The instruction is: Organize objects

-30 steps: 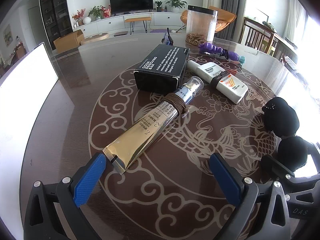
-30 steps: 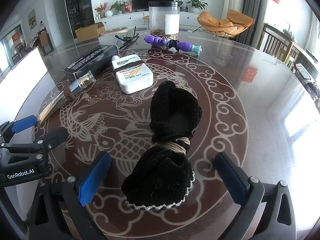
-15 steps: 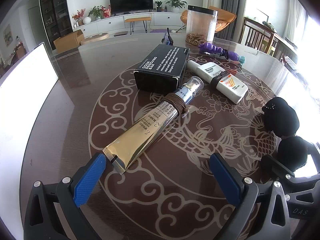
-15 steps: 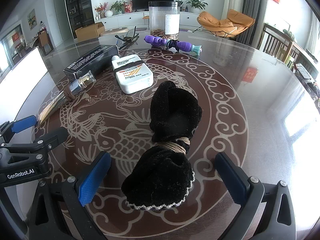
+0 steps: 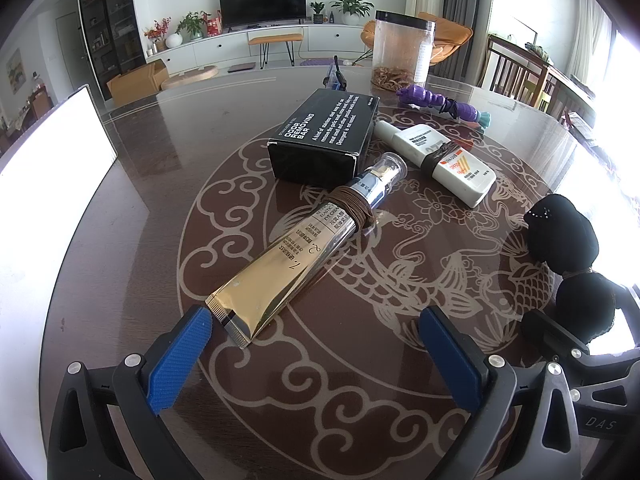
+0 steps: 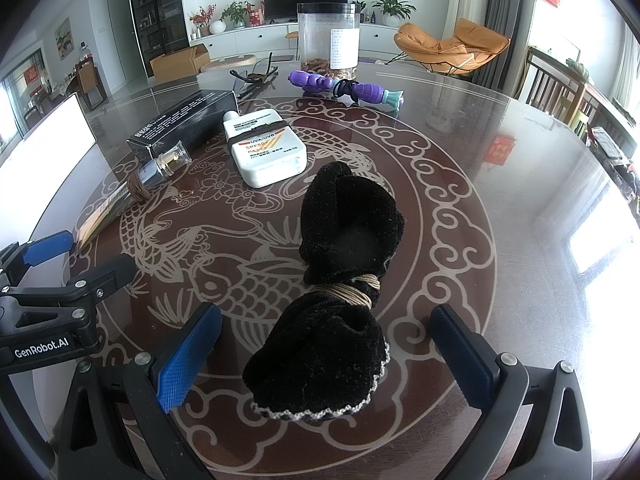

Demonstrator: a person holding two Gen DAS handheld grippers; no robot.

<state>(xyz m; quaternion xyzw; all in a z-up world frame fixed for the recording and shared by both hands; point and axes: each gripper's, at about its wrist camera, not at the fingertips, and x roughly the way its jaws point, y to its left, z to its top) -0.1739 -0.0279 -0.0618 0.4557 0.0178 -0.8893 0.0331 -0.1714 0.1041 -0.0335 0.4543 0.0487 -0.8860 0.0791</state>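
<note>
Lying between the wide-spread fingers of the right gripper [image 6: 324,352], the black cloth [image 6: 340,276] sits tied with a band, lined up for a grab. Left gripper [image 5: 316,354], also wide, frames the gold tube [image 5: 296,256] end on the table [image 5: 140,184]. Box [image 5: 324,136], white bottle [image 5: 440,160] beyond.

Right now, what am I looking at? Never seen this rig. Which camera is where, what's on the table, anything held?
No robot: a person carries a two-finger claw in each hand, with a fisheye camera on each looking along its blue-padded fingers. The left view shows the open left claw near a gold squeeze tube wound with brown cord. The right view shows the open right claw around a black velvet pouch tied with beige cord. Also on the glossy patterned round table: a black cardboard box, a white flat bottle, a purple toy, a clear jar. Nothing is held.
</note>
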